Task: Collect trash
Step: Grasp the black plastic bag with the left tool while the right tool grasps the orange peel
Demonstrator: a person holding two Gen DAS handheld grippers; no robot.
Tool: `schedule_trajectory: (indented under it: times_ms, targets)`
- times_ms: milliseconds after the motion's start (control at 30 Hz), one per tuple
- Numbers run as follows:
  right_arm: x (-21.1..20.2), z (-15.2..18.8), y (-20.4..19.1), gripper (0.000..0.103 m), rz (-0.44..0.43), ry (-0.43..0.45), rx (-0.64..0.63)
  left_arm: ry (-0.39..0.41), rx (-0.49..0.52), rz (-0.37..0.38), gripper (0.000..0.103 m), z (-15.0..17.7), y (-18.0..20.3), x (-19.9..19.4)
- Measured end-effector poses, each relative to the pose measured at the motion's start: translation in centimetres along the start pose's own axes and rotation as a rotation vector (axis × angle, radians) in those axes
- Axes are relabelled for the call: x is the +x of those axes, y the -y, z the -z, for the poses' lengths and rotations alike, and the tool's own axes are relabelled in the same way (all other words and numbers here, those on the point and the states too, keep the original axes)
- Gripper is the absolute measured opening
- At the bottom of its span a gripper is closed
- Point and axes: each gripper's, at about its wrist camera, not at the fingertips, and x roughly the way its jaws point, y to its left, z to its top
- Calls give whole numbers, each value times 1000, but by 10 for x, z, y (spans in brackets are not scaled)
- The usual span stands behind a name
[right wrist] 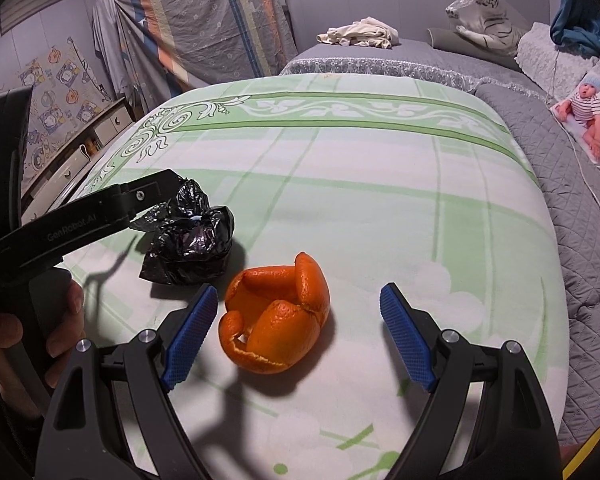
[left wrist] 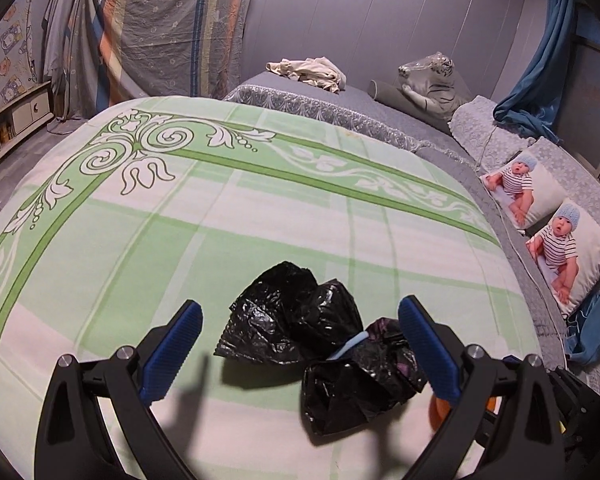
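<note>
Crumpled black plastic bag (left wrist: 320, 344) on green-and-white bedspread (left wrist: 220, 220), near the bed's front edge, seen from left wrist between the wide-open blue pads of left hand-held gripper (left wrist: 300, 348), nothing clamped; right pad (left wrist: 428, 352) overlapping the bag's right side. Baby-print pillows (left wrist: 556, 236) along right edge.

From right wrist: orange peel (right wrist: 276, 316) on bedspread between spread pads of right hand-held gripper (right wrist: 296, 332), untouched, closer to the left pad; bag up-left, just beside.
</note>
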Motion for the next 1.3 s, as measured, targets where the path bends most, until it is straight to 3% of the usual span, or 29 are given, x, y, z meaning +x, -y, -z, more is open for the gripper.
schedule_trajectory:
  times_ms: [300,500,700,867,967,1300]
  targets:
    - [16,0,2,78,-21,-26,10,-63,3,4,93,5,-1,22]
    - [22,0,1,72,-32,-34,7,-91,6,-6,77,8,1,32]
    - [24,1,0,62,-34,-42,1,-91,1,-14,67,9,1,34]
    - [26,1,0,50,-21,-50,-3,-89,11,3,52,10,3,35]
    - [26,1,-1,45,-18,-50,-11,-89,8,30,36,10,3,35]
    - [16,-2,-2,38,-17,-42,-20,-72,0,65,24,7,2,23]
